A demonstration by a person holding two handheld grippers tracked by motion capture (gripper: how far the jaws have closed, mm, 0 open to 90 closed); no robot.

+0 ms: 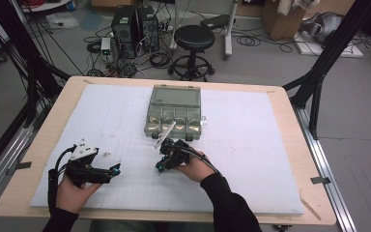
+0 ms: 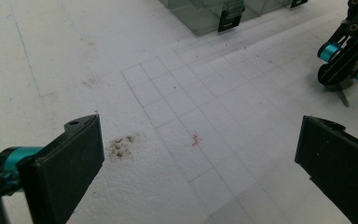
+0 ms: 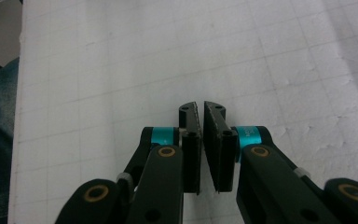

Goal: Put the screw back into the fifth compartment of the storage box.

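White foam sheet (image 1: 251, 159) spread over a pale wooden tabletop (image 1: 38, 159), with a black stool (image 1: 193, 41) and cables on the floor beyond.

Fingers (image 3: 214, 135) of the right gripper (image 3: 199, 106) pressed together, only a hairline slit between the pads, nothing seen in it from the right gripper view. Seen from the left gripper view, a thin metal pin (image 2: 343, 97) just under the tips of that same gripper; cannot tell whether pinched or merely lying on the foam. Aimed back toward the person's edge of the sheet, not toward the far side.

Fingers (image 2: 74, 154) of the left gripper (image 2: 200, 133) spread wide over bare foam, holding nothing, resting low near the front left of the sheet.

Farther out, a clear plastic box (image 1: 174, 113) lying open at the middle of the sheet, lid laid back, its row of small compartments running left to right across the tabletop. Sits just beyond the right gripper (image 1: 160, 167), on the side away from the person, so behind where those fingers now point. Well apart from the left gripper (image 1: 115, 170), up and to its right.

Judged from this: right hand clearly the nearer one, and any move to the box likely calling for a turn of that wrist toward the compartments first.
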